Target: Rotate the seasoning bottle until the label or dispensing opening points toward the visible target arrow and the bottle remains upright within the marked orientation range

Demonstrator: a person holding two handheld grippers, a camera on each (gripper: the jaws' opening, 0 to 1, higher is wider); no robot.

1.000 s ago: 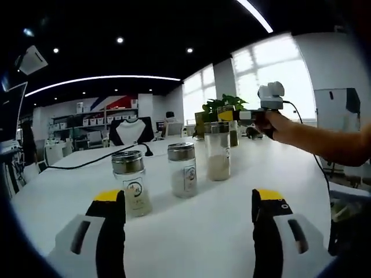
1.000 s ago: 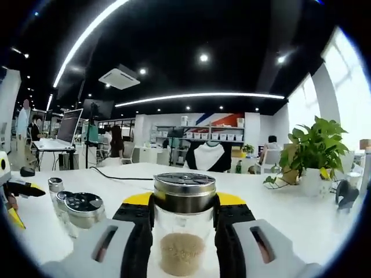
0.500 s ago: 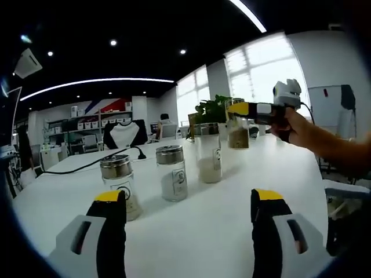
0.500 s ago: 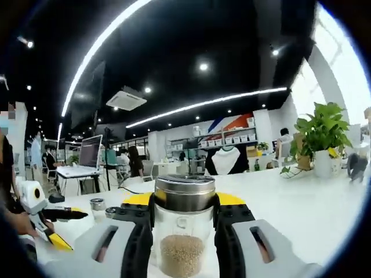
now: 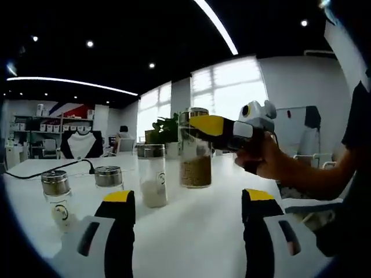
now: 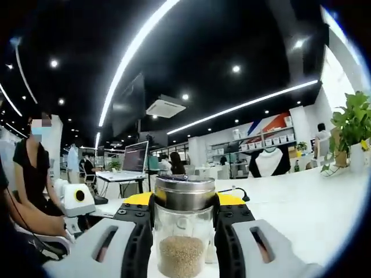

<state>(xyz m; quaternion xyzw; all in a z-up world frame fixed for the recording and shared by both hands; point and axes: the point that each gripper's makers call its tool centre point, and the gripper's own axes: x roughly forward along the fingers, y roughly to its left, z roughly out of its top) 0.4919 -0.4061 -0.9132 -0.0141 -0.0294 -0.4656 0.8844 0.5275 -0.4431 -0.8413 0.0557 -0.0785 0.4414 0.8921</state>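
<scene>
A clear seasoning bottle with a steel lid and brown granules stands upright between my right gripper's fingers, which are shut on it just under the lid. In the left gripper view the same bottle is held by the right gripper in a person's hand, beyond the row of bottles. Whether its base touches the table I cannot tell. My left gripper is open and holds nothing, low over the white table.
Three more bottles stand on the table: one with white powder and two shorter ones. A black cable runs at the far left. A plant sits at the right. A person sits at the left.
The right gripper has swung round with the brown bottle, which now looks nearer and larger in the left gripper view. Both cameras have panned, so the other bottles sit further left.
</scene>
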